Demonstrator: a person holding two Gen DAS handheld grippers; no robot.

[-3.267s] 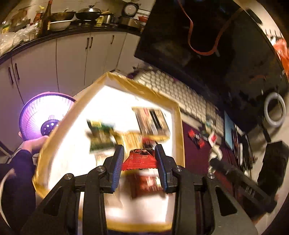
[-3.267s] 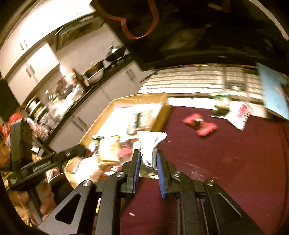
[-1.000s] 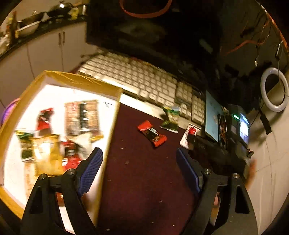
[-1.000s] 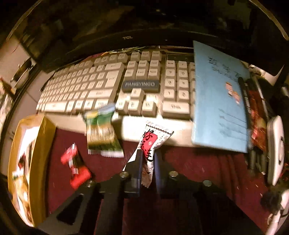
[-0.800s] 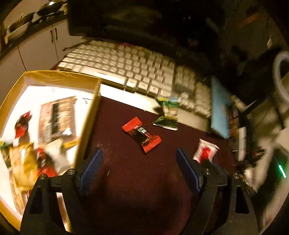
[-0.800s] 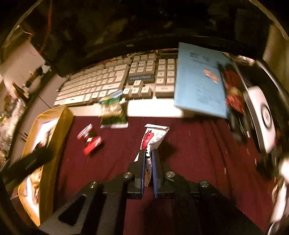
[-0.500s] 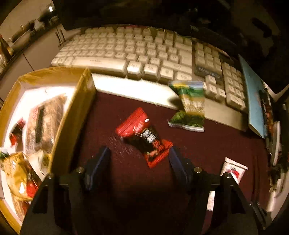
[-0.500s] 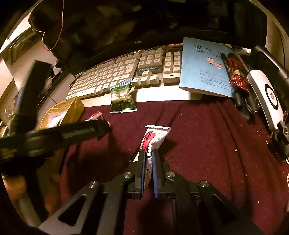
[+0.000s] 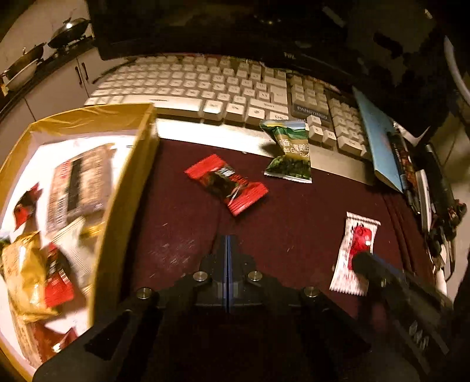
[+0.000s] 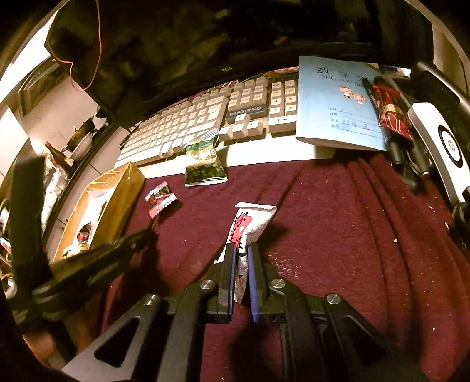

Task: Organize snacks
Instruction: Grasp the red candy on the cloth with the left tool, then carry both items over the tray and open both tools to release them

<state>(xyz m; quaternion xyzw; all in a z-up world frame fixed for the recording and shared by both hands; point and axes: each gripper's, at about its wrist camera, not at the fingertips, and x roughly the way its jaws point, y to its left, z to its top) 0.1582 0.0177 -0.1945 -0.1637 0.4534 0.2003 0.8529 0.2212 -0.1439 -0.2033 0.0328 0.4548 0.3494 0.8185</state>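
My right gripper [image 10: 241, 252] is shut on a white and red snack packet [image 10: 249, 223], held just above the maroon cloth; it also shows in the left wrist view [image 9: 354, 252]. My left gripper [image 9: 227, 244] is shut and empty, its jaws pressed together just short of a red snack packet [image 9: 226, 183]. A green snack packet [image 9: 289, 151] leans on the keyboard's front edge. The yellow-rimmed box [image 9: 126, 188] at left holds several snacks. The red packet [image 10: 160, 198], green packet [image 10: 204, 163] and box [image 10: 117, 194] also show in the right wrist view.
A white keyboard [image 9: 205, 88] and a dark monitor [image 9: 235, 26] stand behind the cloth. A blue notebook [image 10: 335, 102], pens and a white device [image 10: 440, 138] lie at the right. Kitchen cabinets and pans are far left.
My left gripper has let go of its red packet in the box, swung right over the cloth and closed empty. My right gripper dropped its earlier packet and took the white and red one.
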